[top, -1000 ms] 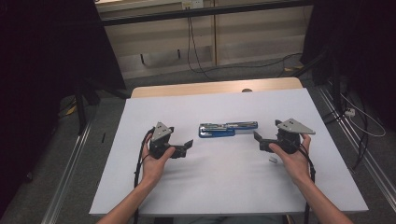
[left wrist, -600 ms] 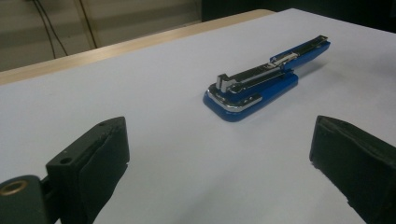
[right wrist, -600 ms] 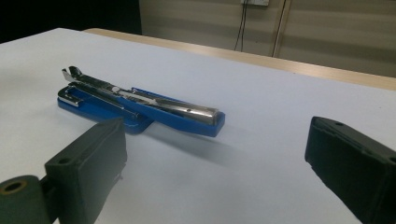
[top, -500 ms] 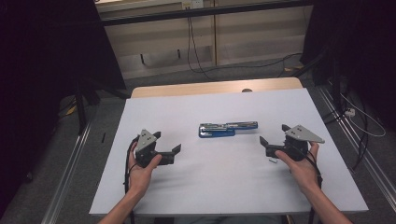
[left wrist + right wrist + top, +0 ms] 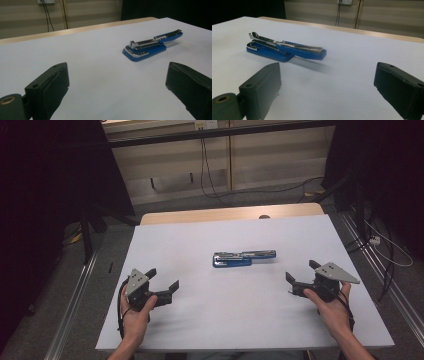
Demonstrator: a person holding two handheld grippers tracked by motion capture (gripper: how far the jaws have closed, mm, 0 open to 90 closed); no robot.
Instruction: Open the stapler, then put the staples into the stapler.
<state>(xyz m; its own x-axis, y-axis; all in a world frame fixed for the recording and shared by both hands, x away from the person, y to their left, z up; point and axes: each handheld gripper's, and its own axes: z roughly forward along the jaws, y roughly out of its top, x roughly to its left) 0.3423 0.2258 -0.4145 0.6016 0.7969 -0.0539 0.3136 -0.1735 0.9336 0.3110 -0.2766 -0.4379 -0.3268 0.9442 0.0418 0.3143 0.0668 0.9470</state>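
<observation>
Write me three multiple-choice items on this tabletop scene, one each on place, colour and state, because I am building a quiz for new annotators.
1. Where does the blue-and-silver metal stapler lie on the white table cover?
A. between the two grippers and farther from the person
B. under the left gripper
C. off the table

2. What colour is the stapler's base?
A. red
B. blue
C. green

3. How do the jaws of the left gripper and the right gripper stand?
A. both shut on the stapler
B. one open, one shut
C. both open, holding nothing

Answers: 1 A, the high view shows it mid-table beyond both grippers. 2 B, both gripper views show a blue base. 3 C, each gripper view shows its black jaws wide apart over bare cover.
</observation>
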